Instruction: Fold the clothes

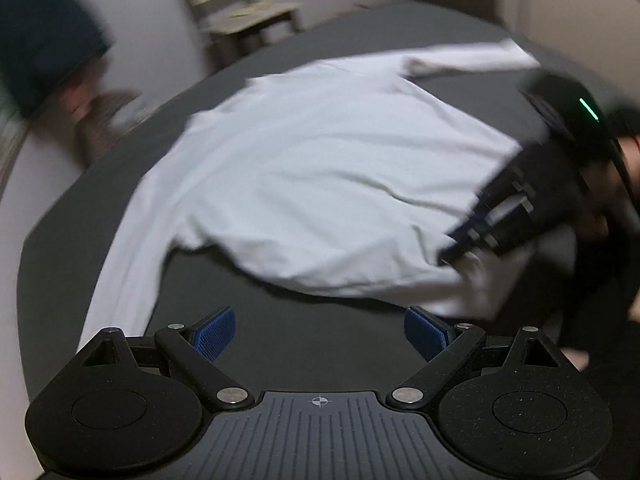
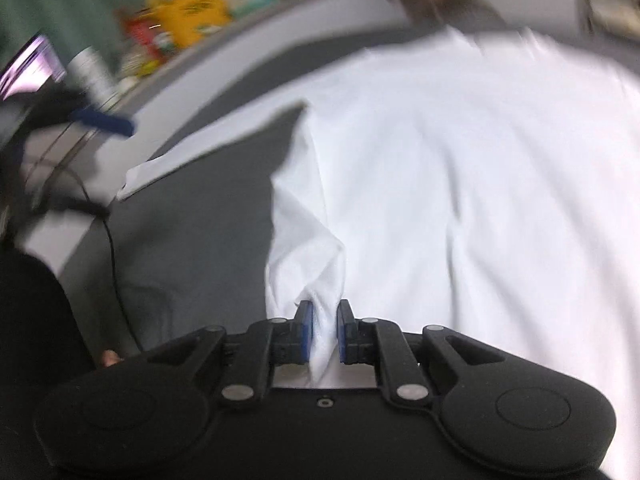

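A white long-sleeved shirt (image 1: 320, 168) lies spread on a dark grey table (image 1: 280, 340). One sleeve (image 1: 120, 272) runs down toward the near left edge, the other reaches the far right. My left gripper (image 1: 320, 334) hangs open above bare table just short of the shirt's hem, with nothing between its blue pads. My right gripper (image 2: 324, 330) is shut on a bunched corner of the shirt (image 2: 460, 200); from the left wrist view the right gripper (image 1: 452, 254) holds the hem at the right. Both views are blurred by motion.
A pale chair (image 1: 236, 12) stands against the wall beyond the table. A person's foot (image 1: 100, 120) shows at the left. Colourful packages (image 2: 180, 20) sit on a shelf far left, and a black cable (image 2: 112, 248) hangs over the table's near left edge.
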Demonstrator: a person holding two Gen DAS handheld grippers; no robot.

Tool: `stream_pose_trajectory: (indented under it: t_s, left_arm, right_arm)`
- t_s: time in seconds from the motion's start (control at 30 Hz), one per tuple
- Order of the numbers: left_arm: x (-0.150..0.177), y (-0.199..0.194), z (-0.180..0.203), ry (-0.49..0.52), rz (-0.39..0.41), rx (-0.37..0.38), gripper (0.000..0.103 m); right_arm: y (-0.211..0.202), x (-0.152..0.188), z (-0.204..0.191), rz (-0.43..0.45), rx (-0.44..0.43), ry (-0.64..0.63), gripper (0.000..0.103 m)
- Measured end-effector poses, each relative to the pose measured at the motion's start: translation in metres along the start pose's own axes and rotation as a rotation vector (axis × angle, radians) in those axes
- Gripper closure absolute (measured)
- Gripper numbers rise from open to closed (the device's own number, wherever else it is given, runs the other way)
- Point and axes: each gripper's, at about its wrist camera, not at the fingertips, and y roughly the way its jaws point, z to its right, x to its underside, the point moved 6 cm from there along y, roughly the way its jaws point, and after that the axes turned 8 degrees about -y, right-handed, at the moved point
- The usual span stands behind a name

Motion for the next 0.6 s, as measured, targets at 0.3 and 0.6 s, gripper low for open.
stream_pose_trajectory:
  t_s: [0.3, 0.6]
  left_arm:
    - [0.003, 0.039, 0.088, 0.550, -0.011, -0.038, 0.011]
    - [0.007, 0.069, 0.151, 1.010, -0.055, -0.092, 0.060]
  right_arm:
    - [-0.010, -0.002, 0.026, 0.002, -0.060, 0.203, 0.080]
    - [-0.019, -0.013, 0.044, 0.058, -0.023, 0.256, 0.080]
